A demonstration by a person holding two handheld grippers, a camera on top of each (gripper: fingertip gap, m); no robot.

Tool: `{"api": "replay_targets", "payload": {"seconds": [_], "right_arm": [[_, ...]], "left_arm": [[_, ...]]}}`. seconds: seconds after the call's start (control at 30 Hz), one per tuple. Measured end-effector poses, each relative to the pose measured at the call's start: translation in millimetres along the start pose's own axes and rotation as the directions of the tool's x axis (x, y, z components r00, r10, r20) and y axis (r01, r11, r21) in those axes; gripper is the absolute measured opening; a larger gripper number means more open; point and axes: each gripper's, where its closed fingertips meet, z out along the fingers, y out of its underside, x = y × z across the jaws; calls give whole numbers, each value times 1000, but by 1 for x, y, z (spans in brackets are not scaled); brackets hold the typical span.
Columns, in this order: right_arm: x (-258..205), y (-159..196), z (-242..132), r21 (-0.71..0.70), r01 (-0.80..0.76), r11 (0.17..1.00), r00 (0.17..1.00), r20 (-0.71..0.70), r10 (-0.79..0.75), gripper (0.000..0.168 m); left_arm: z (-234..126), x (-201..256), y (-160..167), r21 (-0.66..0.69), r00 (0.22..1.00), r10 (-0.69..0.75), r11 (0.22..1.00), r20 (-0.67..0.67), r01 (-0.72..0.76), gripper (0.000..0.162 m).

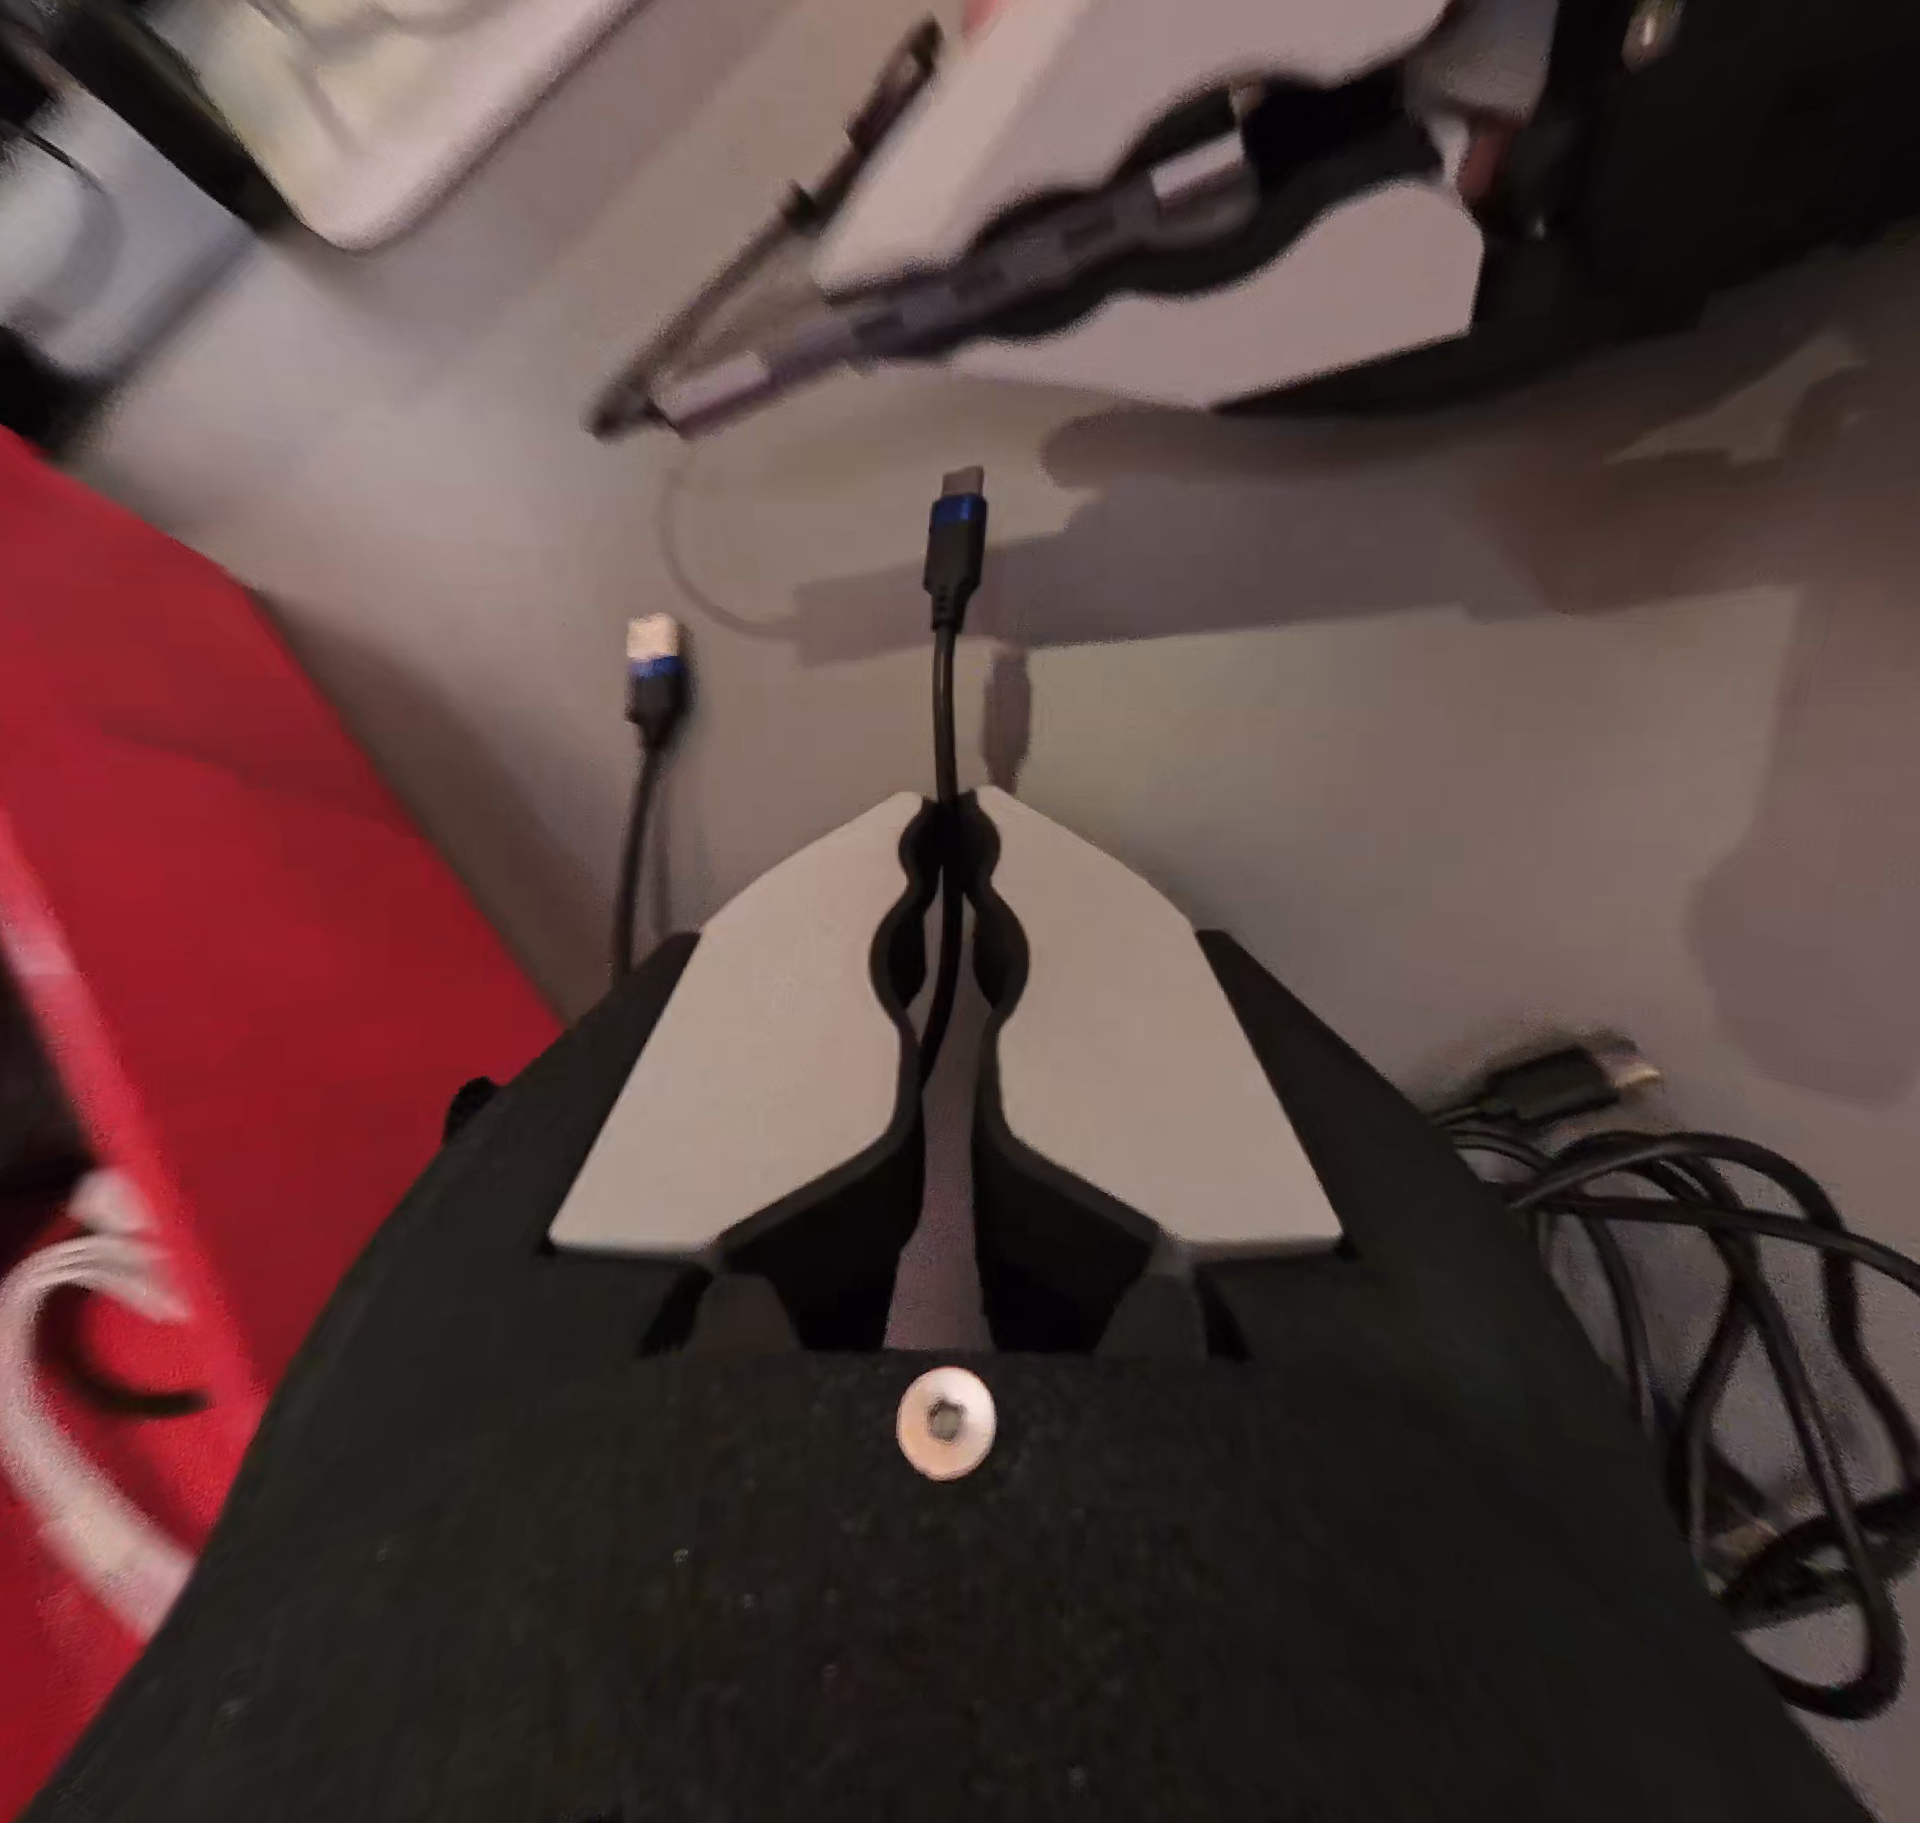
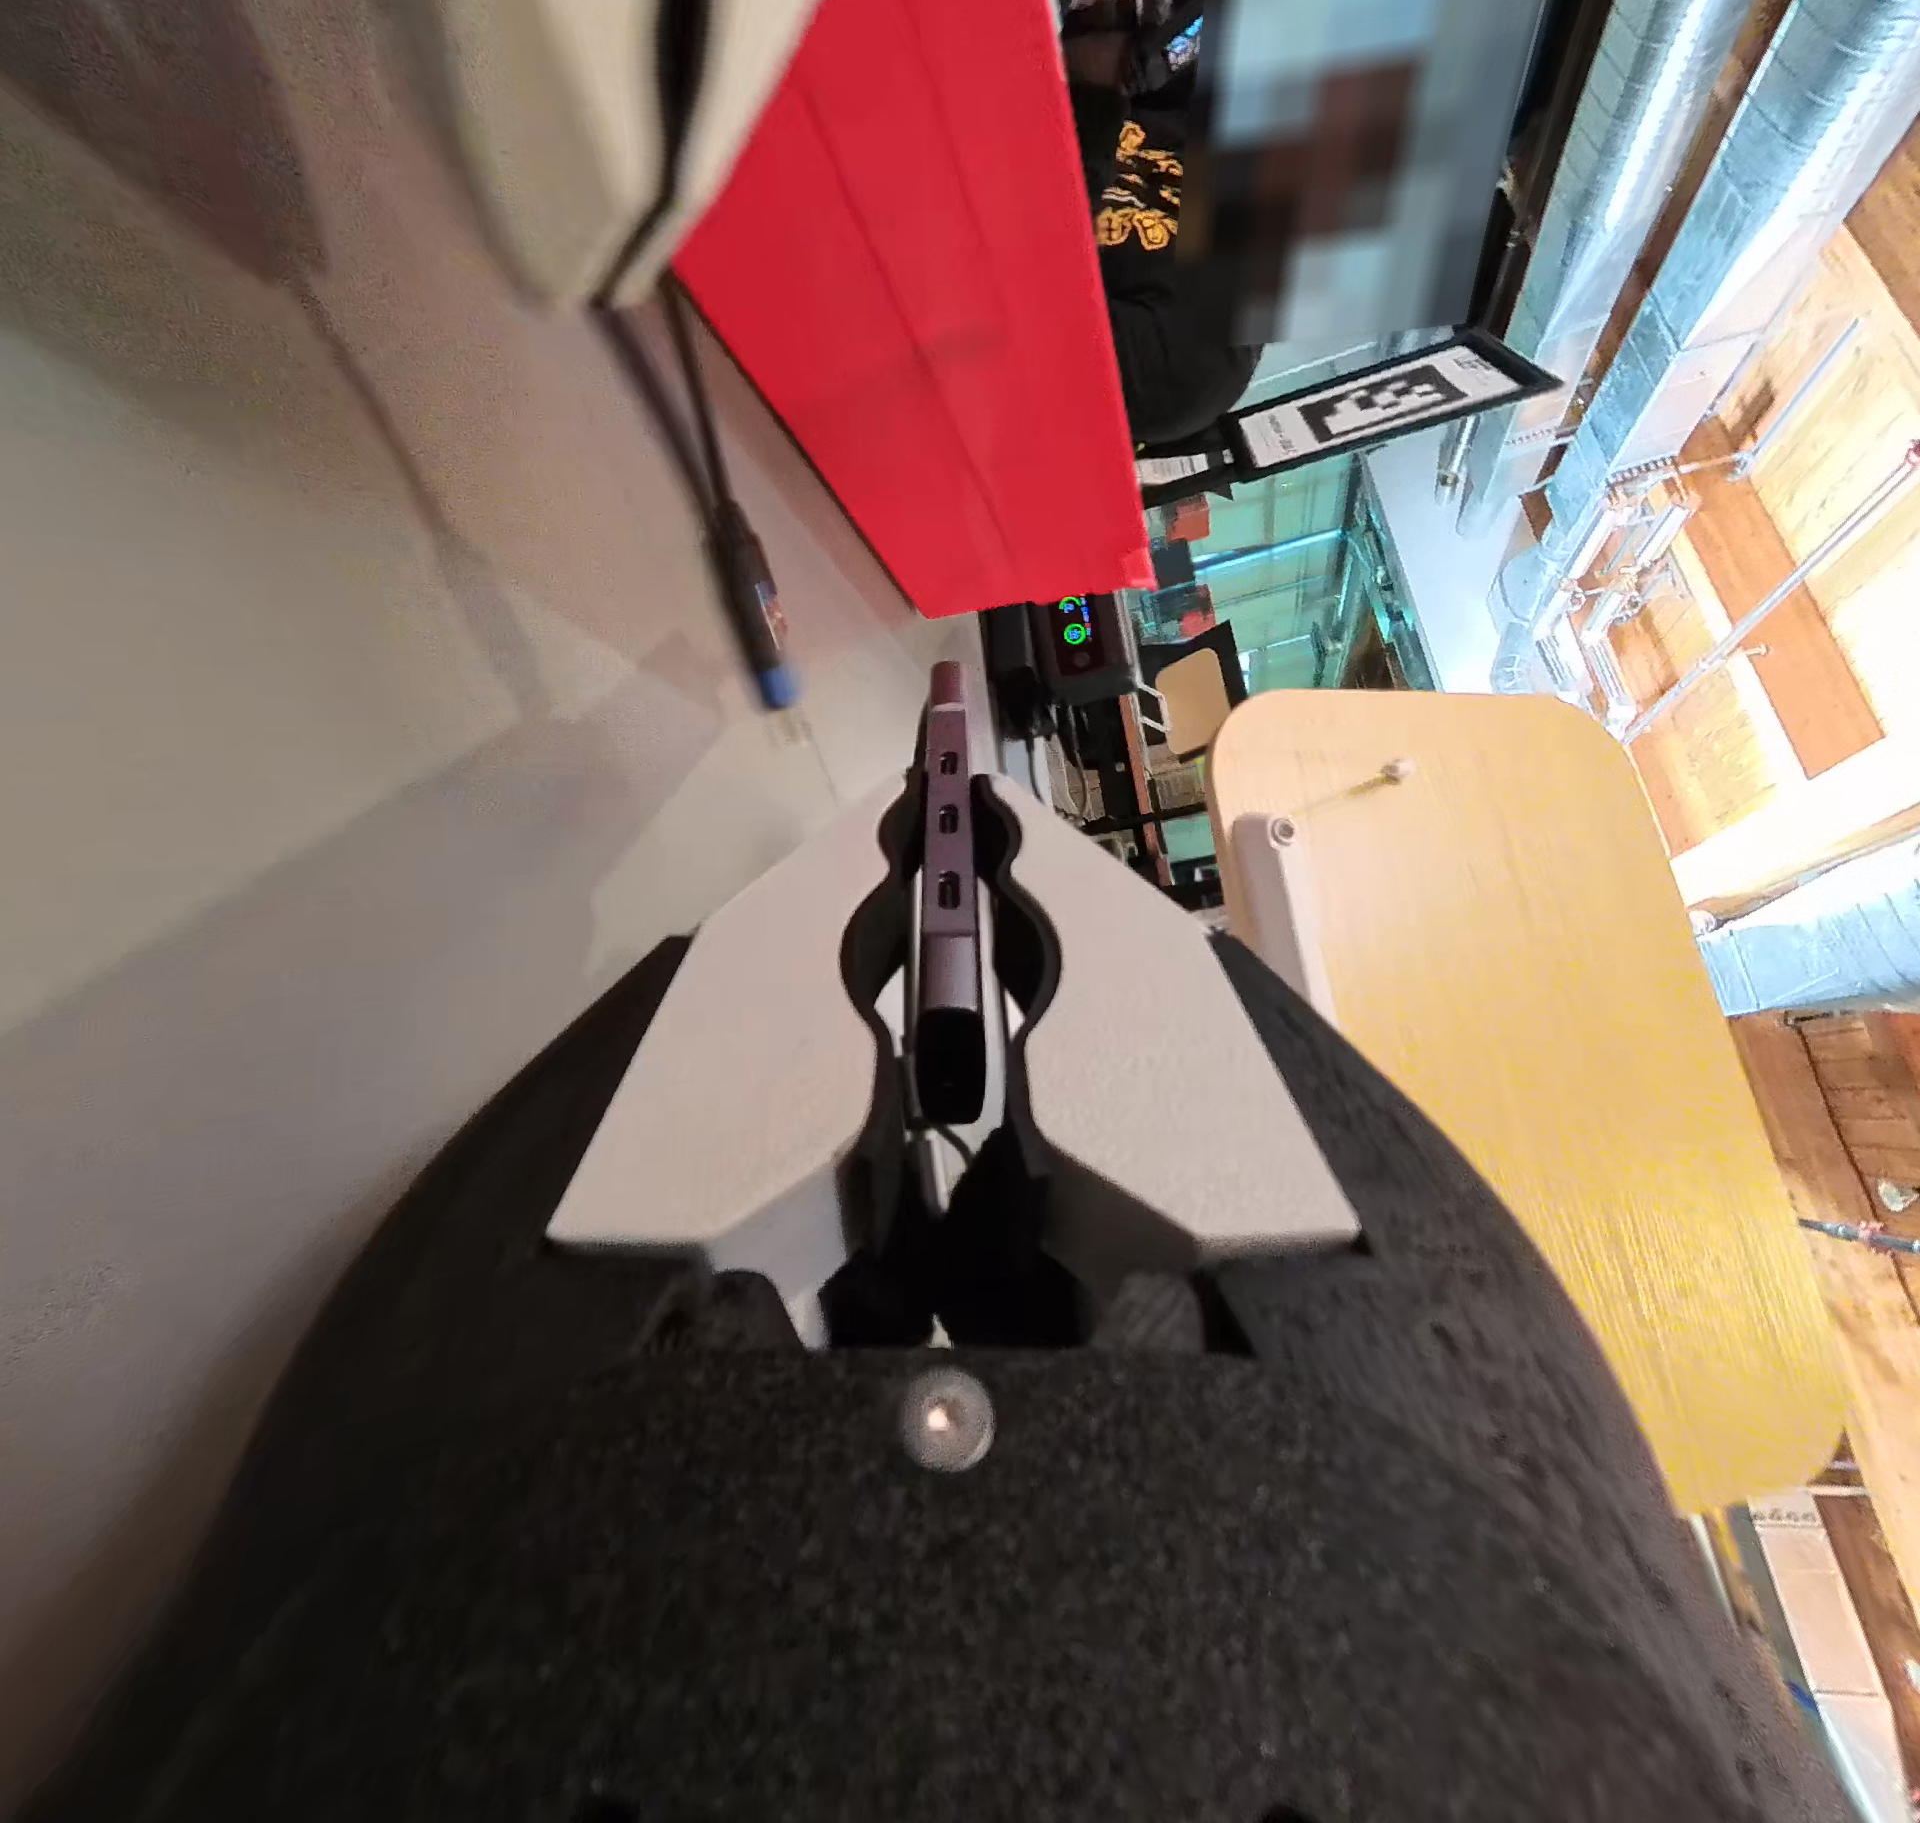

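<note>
Leftmost, the left gripper pinches a black USB cable, its blue-ringed plug pointing straight ahead toward what is probably the blurred grey hub, clamped lengthwise in the right gripper.

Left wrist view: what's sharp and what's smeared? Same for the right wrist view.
Left wrist view: the held black cable and its blue-ringed plug are crisp; the other gripper with the grey hub up top is motion-smeared, with hard shadows on the table. Right wrist view: the gripped hub is sharp; the left edge is streaked.
</note>
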Motion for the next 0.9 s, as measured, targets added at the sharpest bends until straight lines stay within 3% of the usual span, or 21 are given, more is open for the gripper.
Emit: {"api": "replay_targets", "payload": {"seconds": [0.03,0.33,0.73,0.9], "right_arm": [[-3,-2,0,-2,17,1000,1000,11,-17,8],[-14,-10,3,-12,99,995,994,39,-98,7],[-18,-9,4,-20,119,993,992,51,-118,8],[-19,-8,5,-34,134,990,990,51,-132,8]], "left_arm": [[-6,-6,-5,19,999,22,1000,46,-23,3],[-9,-12,-5,-2,997,-3,1000,83,4,3],[-3,-6,1,-37,999,-28,999,43,29,3],[-3,-5,-2,-21,995,-103,994,7,103,3]]}}
